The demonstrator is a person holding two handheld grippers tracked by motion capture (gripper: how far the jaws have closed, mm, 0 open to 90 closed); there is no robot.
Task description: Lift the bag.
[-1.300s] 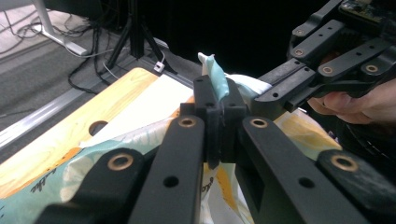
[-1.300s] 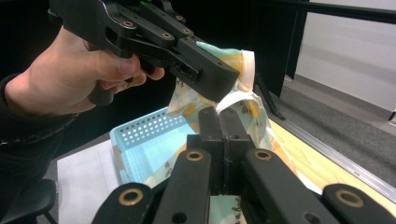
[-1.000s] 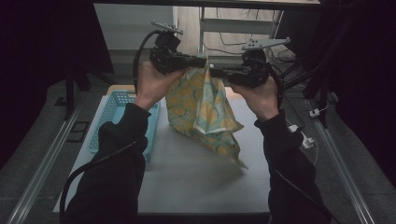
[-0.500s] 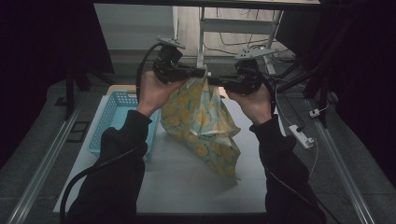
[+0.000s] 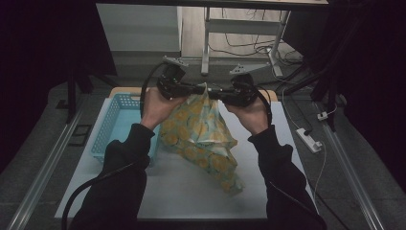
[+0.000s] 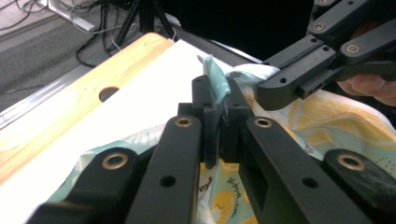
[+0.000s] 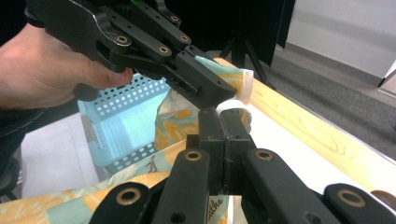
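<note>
Right gripper fingers pinch patterned cloth.

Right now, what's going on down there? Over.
Left gripper and right gripper both clamped on the cloth. Cloth hangs, lower end on table. Blue basket alongside, nothing blocking.

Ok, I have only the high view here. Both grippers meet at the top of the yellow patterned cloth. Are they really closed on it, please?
Observer: Yes. In the left gripper view, the left gripper has its jaws pressed together on a fold of the cloth, and a pale teal tip of it sticks out above them.
Operator: And the right one?
Observer: In the right gripper view, the right gripper is shut on the cloth's white hem, just under the tip of the left gripper.
Operator: Is something printed on the cloth?
Observer: Yes, small dark handwriting-style lettering near the jaws, too blurred to read.
Operator: Is the far table edge bare wood?
Observer: Yes, a wooden strip with a round hole in it.
</note>
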